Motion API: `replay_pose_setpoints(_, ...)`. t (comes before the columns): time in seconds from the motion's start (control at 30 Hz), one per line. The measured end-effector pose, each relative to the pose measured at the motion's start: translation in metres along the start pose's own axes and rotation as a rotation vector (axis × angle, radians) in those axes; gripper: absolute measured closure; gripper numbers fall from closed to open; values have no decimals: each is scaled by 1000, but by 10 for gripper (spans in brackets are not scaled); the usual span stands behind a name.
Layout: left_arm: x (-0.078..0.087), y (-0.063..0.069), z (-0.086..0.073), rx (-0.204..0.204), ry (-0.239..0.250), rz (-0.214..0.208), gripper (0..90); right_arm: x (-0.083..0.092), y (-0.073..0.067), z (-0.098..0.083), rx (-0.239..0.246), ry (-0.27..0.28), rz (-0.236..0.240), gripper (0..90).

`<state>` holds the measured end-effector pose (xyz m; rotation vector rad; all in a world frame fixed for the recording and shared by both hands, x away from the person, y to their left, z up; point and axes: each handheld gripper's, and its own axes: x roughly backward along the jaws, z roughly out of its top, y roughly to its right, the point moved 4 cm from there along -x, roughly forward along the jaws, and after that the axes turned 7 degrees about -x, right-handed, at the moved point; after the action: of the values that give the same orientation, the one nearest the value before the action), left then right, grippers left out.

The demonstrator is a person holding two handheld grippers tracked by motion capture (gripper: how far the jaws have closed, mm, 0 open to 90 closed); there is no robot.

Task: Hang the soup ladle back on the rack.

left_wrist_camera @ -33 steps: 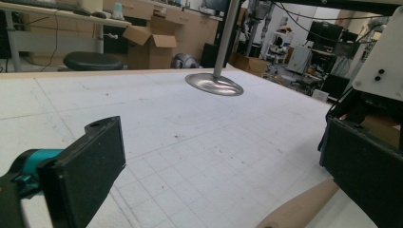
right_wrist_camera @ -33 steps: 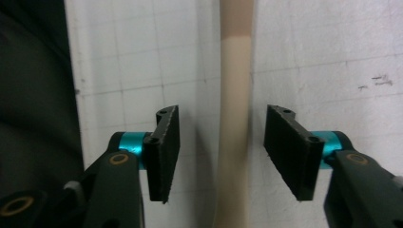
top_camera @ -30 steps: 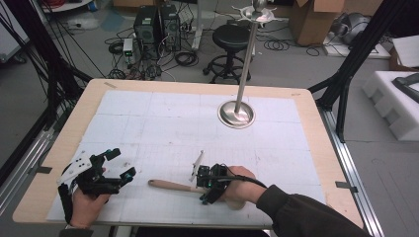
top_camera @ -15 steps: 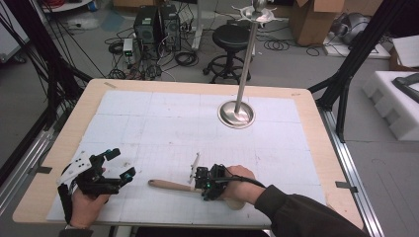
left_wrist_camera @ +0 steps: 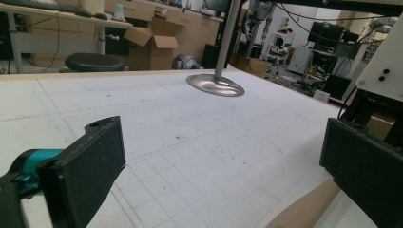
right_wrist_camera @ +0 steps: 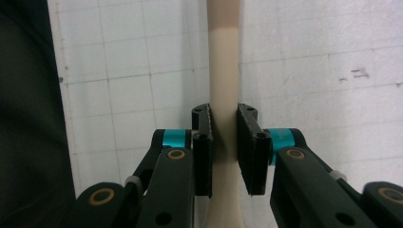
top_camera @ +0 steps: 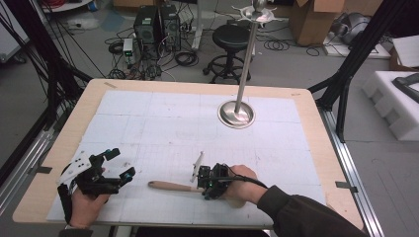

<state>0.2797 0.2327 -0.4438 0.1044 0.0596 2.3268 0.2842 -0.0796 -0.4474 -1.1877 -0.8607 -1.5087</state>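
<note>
From the high view, the right claw (top_camera: 211, 181) clamps a smooth wooden handle (top_camera: 170, 186) lying flat on the gridded white counter (top_camera: 163, 123) near its front edge; the left claw (top_camera: 116, 165) rests agape at the front left corner. Behind stands a round steel-based pole (top_camera: 237, 112) with bare mat around it. The left gripper view shows matte black jaws spread wide over bare mat. The right gripper view shows ridged pads (right_wrist_camera: 202, 137) pinching the pale rounded handle (right_wrist_camera: 224, 76).

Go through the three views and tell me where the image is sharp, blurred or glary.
High view: even light, soft detail; the stand base shows glare. Left gripper view: left tongs slightly soft, the table sharper. Right gripper view: right tongs sharp on the wooden handle.
</note>
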Motion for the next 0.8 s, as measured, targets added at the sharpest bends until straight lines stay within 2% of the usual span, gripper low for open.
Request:
replay_pose_setpoints(0.2, 0, 0, 0, -1, 4, 6, 18, 9, 4, -5, -20, 53, 19, 783)
replay_pose_setpoints(0.33, 0, 0, 0, 1, 3, 6, 18, 16, 5, -10, -11, 106, 33, 783)
replay_pose_setpoints(0.57, 0, -1, 0, 1, 6, 13, 18, 24, 6, -19, -11, 160, 44, 782)
replay_pose_setpoints(0.8, -1, -2, -1, 2, -9, 31, 18, 32, 11, -29, -62, 234, 83, 782)
